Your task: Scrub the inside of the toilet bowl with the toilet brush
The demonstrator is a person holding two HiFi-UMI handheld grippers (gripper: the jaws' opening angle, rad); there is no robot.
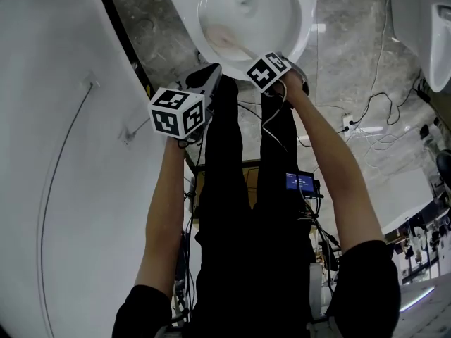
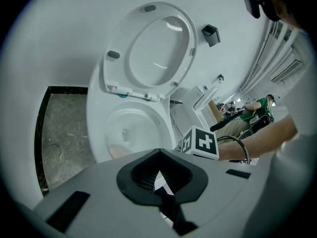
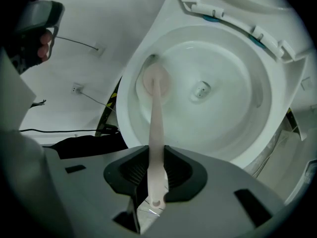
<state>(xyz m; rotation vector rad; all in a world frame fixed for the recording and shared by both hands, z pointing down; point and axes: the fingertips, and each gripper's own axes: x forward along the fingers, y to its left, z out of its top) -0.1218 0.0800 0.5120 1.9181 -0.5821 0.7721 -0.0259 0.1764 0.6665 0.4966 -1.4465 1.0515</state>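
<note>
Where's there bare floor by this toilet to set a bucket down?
The grey marbled floor between the white toilet bowl and the white wall is bare. The bowl's other side is crowded with cables.

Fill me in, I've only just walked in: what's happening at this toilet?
A person is working at the toilet bowl with a handheld gripper in each hand. The right gripper is shut on the handle of a pale pink toilet brush, whose head sits inside the bowl against its side wall. The left gripper hangs in front of the bowl, jaws close together with nothing between them. The seat is raised.
</note>
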